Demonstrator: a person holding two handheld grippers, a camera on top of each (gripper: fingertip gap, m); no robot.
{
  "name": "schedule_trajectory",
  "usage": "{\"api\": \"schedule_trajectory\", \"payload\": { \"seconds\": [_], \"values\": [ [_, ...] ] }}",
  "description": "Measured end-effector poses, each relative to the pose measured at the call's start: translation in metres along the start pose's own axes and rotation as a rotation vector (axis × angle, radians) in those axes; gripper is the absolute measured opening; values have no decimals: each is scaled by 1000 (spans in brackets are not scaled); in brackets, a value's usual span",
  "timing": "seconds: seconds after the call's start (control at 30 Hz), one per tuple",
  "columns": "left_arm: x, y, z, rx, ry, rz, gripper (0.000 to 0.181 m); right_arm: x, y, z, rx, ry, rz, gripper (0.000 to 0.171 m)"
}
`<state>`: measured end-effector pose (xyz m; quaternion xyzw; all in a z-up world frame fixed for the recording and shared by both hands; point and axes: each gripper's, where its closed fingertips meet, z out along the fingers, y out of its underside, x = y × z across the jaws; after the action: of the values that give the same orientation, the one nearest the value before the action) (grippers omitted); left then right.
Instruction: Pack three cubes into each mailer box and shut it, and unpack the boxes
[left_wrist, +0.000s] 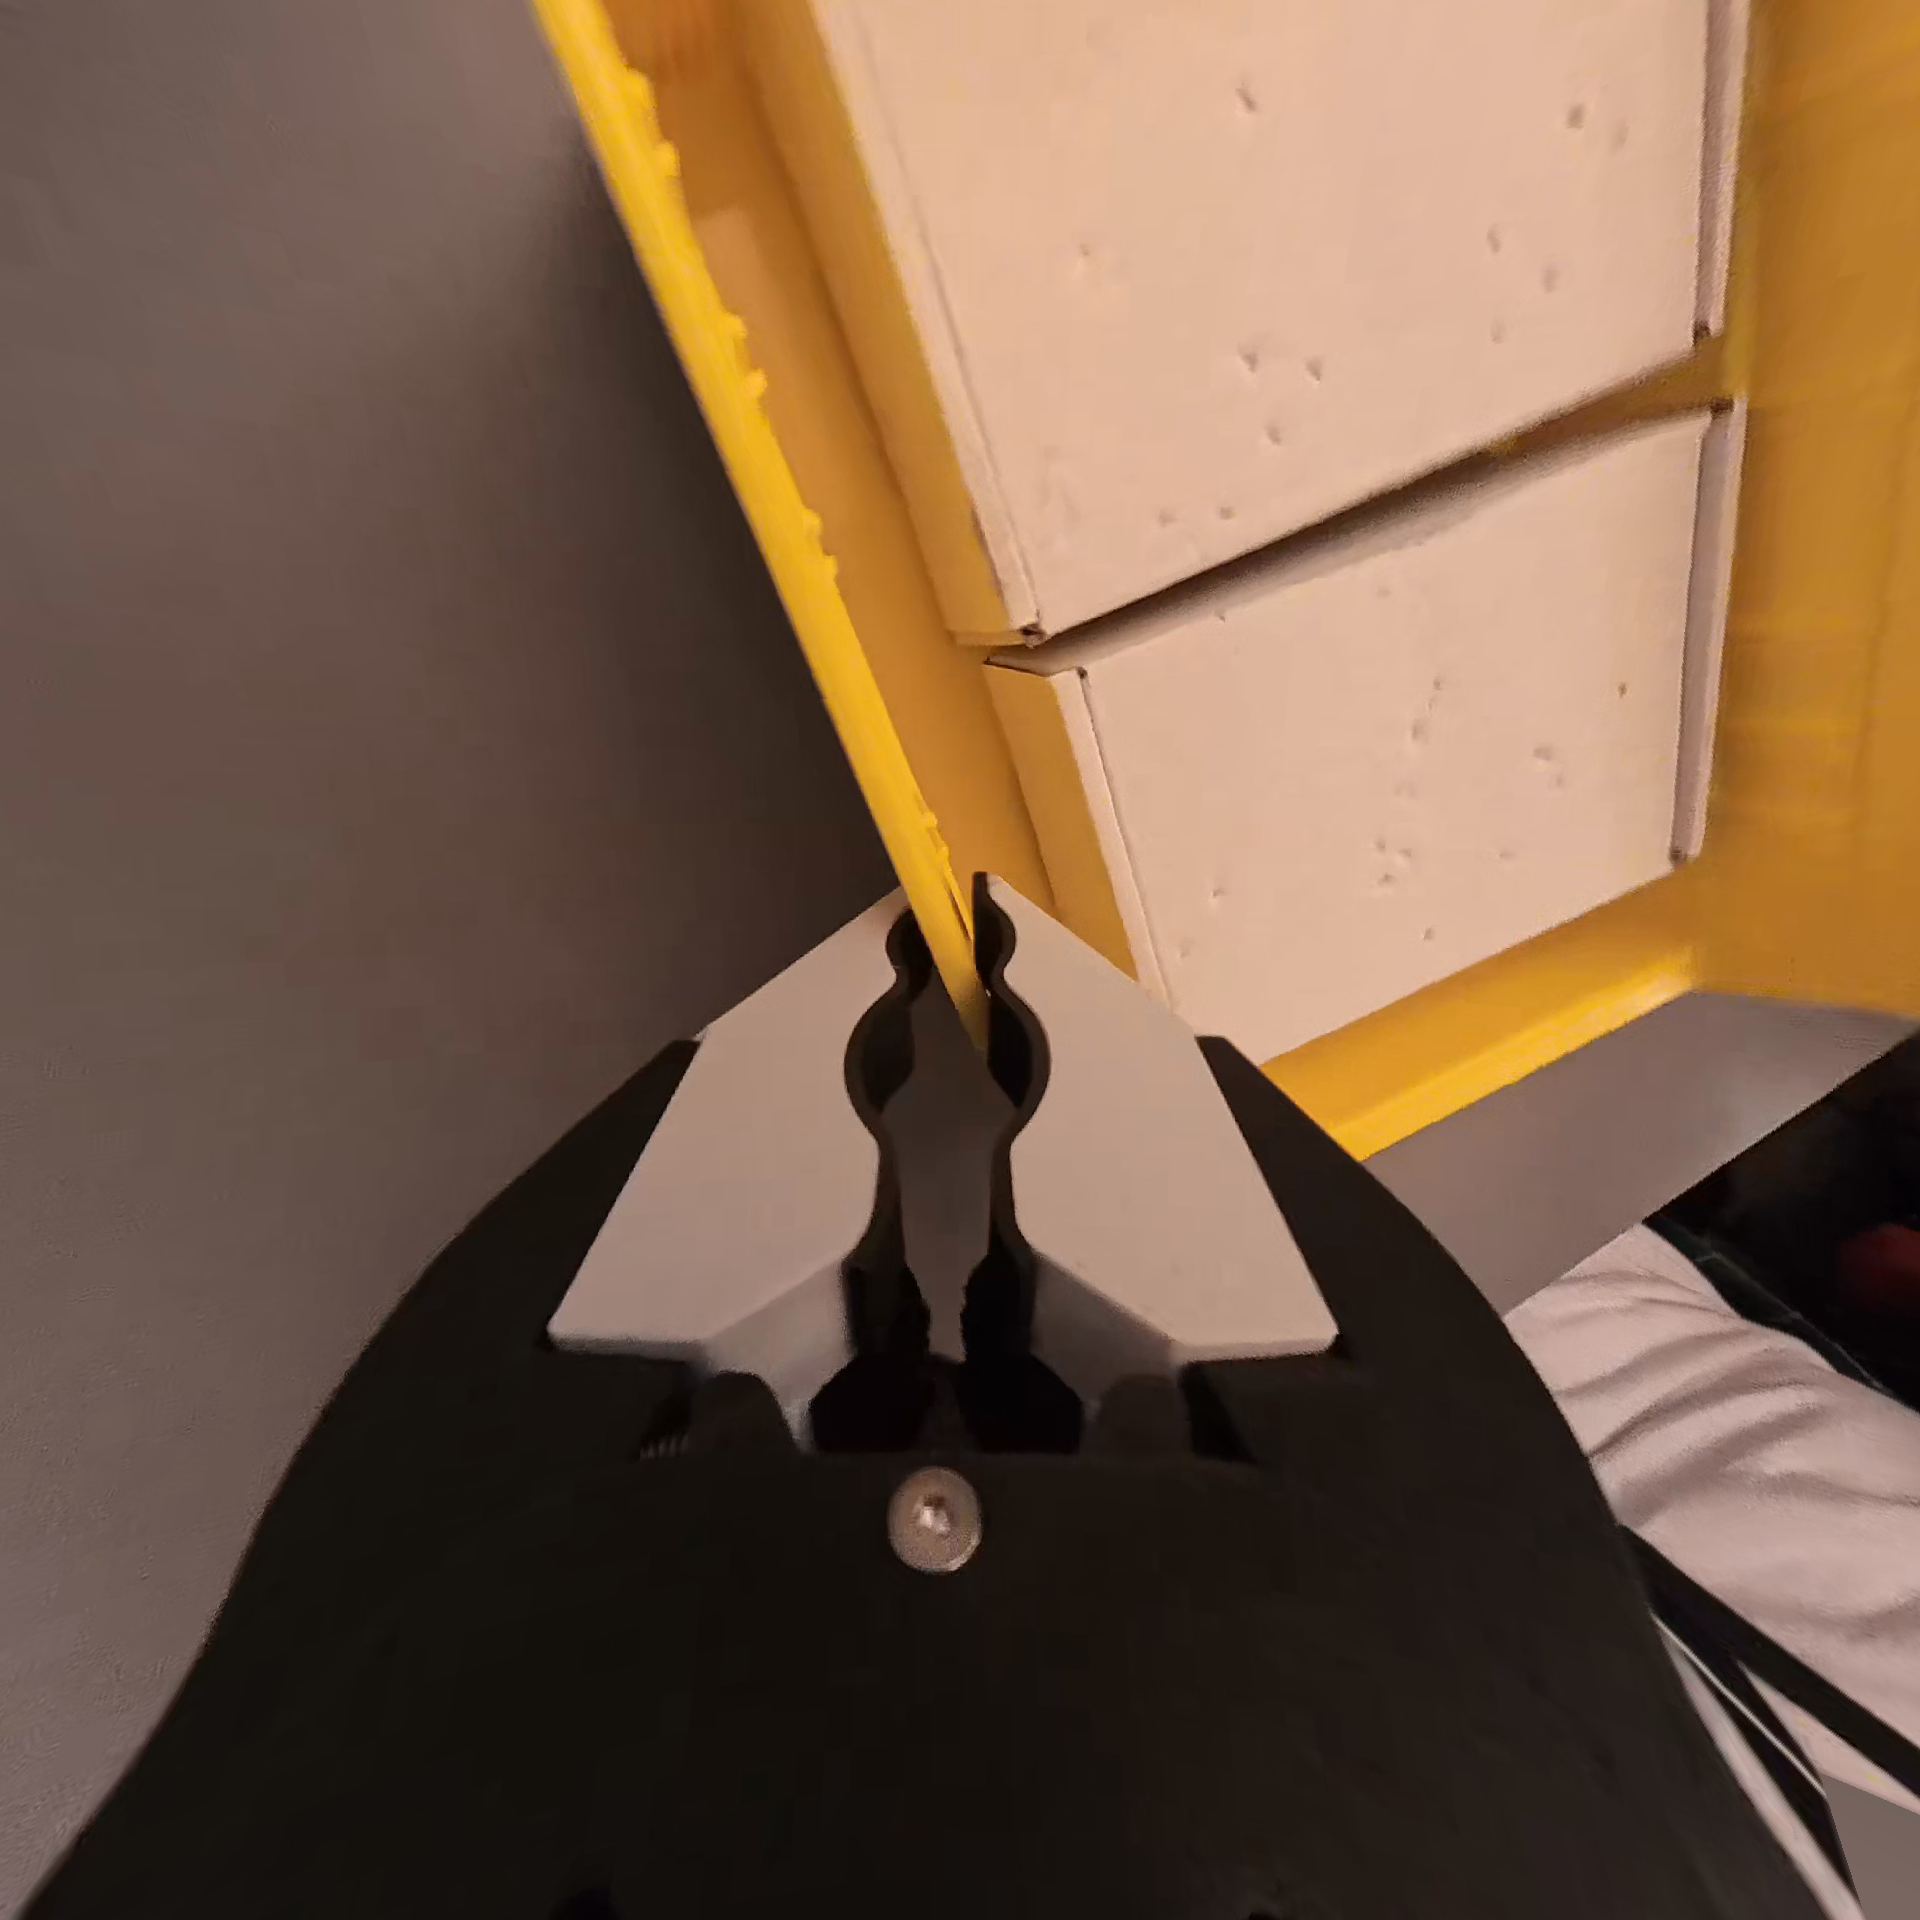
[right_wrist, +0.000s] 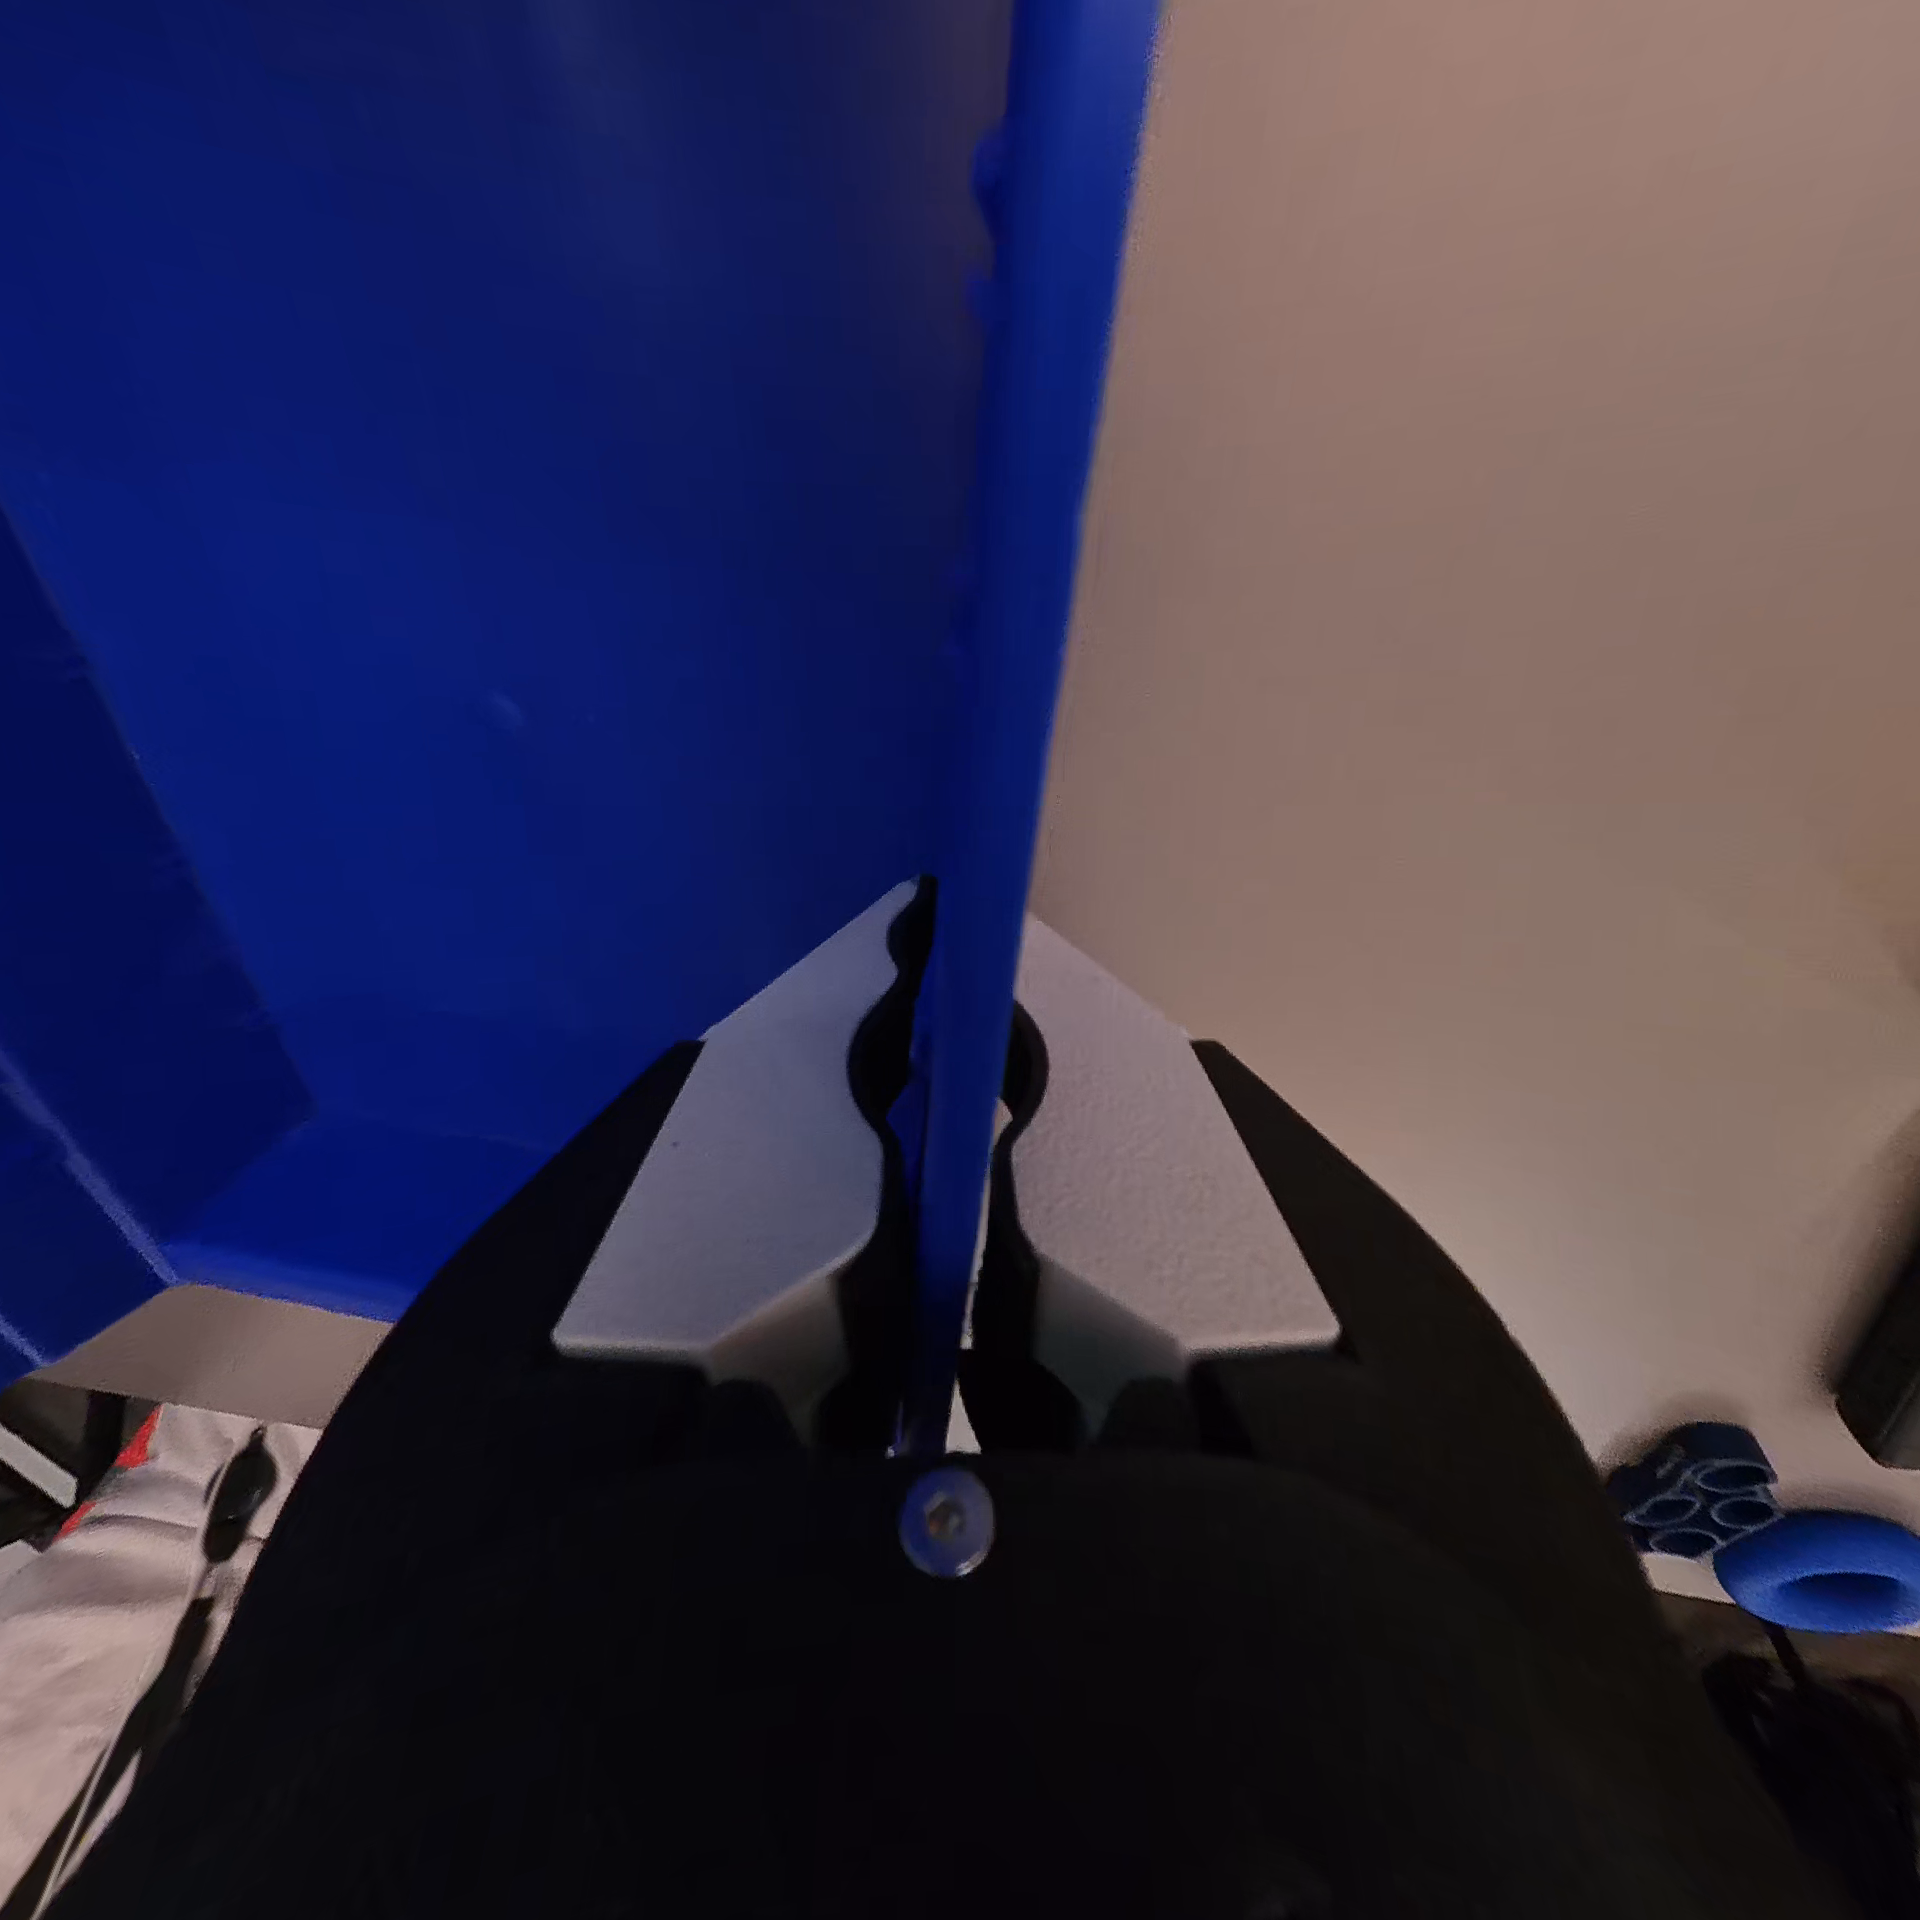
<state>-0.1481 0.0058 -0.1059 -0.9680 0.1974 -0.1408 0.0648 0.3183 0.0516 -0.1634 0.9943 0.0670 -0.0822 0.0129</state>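
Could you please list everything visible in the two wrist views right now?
yellow bin: 1, yellow, on the table, wall pinched by the left tongs
mailer boxes: 2, white, shut, side by side inside the yellow bin
blue bin: 1, blue, wall pinched by the right tongs, nothing visible inside
table: 1, pale, under both bins
blue ring: 1, near table edge
left tongs: 1, black and grey
right tongs: 1, black and grey

Black claw (left_wrist: 951, 935), grey fingers (left_wrist: 727, 1174), silver screw (left_wrist: 933, 1527)
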Motion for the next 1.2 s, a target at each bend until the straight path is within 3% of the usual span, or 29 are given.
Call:
{"api": "schedule_trajectory", "payload": {
  "seconds": [0.2,0.37,0.57,0.7,0.9,1.07,1.2],
  "values": [
    [-106,40,-37,61,-99,-183,2,3,-5,0,3,-12,12,4],
    [-202,103,-76,116,-181,-386,2,18,-7,-2,23,0,18,4],
    [-274,172,-109,239,-209,-618,2,32,-6,-5,22,-7,68,5],
    [-289,184,-116,297,-212,-621,3,33,-6,-4,-1,52,13,4],
    [-291,163,-112,289,-393,-419,2,21,-7,-2,-3,58,37,4],
    [-261,132,-98,348,-274,-384,2,-4,-7,2,-2,40,16,4],
    [-250,125,-93,323,-338,-366,2,-23,-9,5,-3,44,-5,4]
  ]
}}
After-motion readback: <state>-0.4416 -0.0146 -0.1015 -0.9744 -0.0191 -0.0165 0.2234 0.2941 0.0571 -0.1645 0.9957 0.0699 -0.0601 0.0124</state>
